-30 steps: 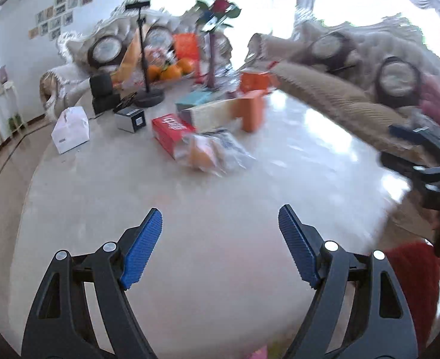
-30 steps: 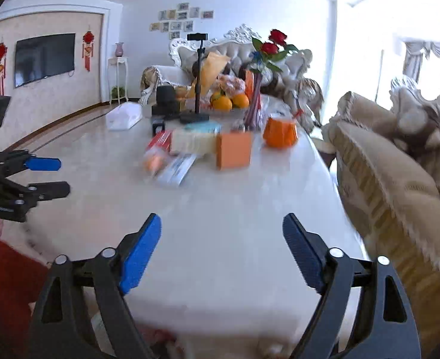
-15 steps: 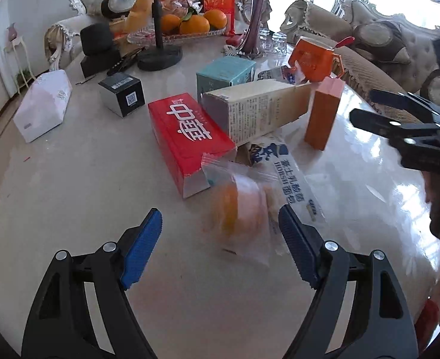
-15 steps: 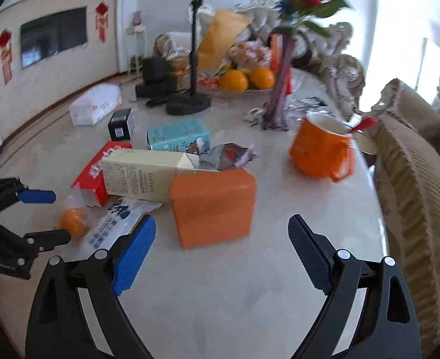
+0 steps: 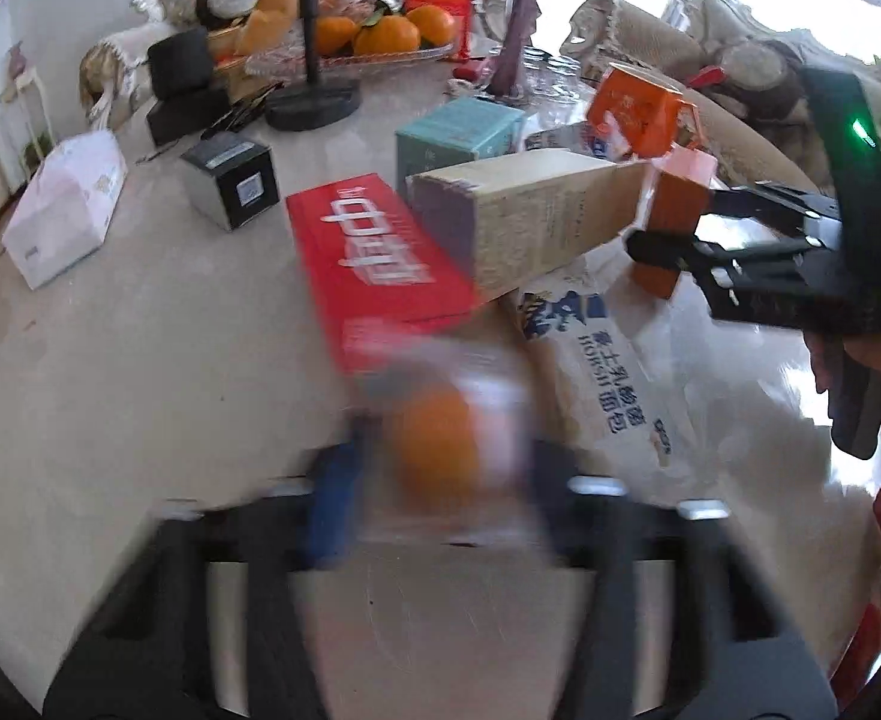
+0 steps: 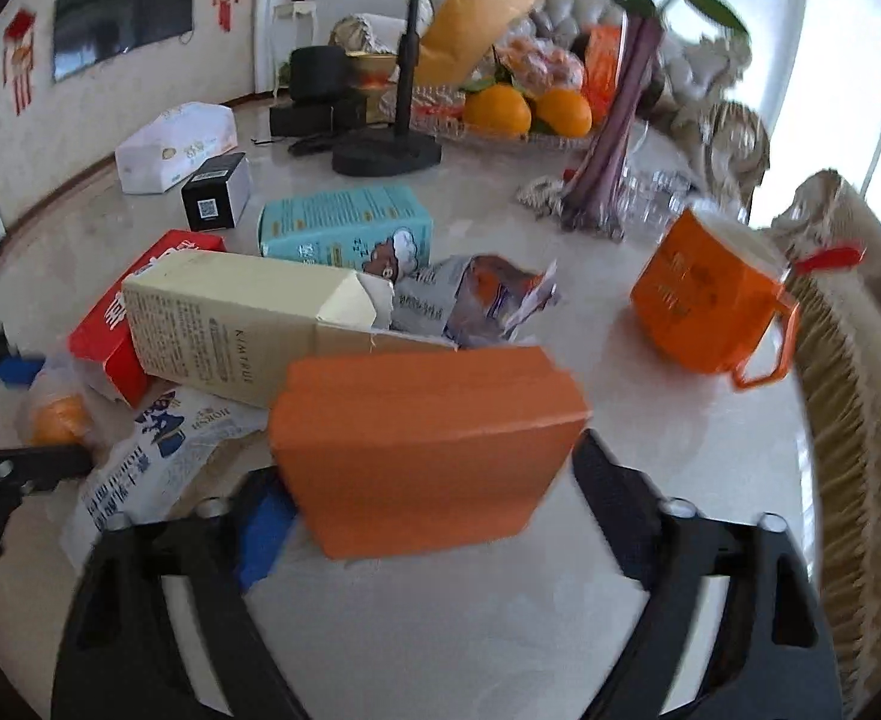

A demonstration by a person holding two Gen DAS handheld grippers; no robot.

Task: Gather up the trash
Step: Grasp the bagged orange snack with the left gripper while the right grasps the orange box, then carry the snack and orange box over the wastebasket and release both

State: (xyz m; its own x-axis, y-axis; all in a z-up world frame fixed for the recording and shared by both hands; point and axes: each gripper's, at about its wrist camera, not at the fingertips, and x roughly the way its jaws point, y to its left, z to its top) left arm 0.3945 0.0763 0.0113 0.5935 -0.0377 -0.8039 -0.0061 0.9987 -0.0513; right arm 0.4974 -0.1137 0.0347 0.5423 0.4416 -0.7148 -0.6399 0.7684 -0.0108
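A clear bag with an orange thing inside (image 5: 440,450) lies between the fingers of my left gripper (image 5: 440,486); the view is blurred and the jaws stand apart on either side of it. It also shows in the right wrist view (image 6: 59,414). An orange box (image 6: 422,450) stands between the open fingers of my right gripper (image 6: 434,498). Behind lie a cream carton (image 6: 248,324), a red box (image 5: 374,264), a white bread wrapper (image 5: 608,372), a teal carton (image 6: 344,228) and a crumpled foil wrapper (image 6: 482,300).
An orange mug (image 6: 710,306), a purple vase with roses (image 6: 614,138), a glass fruit tray with oranges (image 6: 518,114), a black stand (image 6: 392,150), a small black box (image 6: 215,192) and a white tissue box (image 6: 170,147) stand on the marble table (image 6: 620,420). A sofa (image 6: 860,360) borders the right.
Both grippers have moved forward over the table. The bagged orange thing now sits between my left fingers and the orange box between my right fingers.
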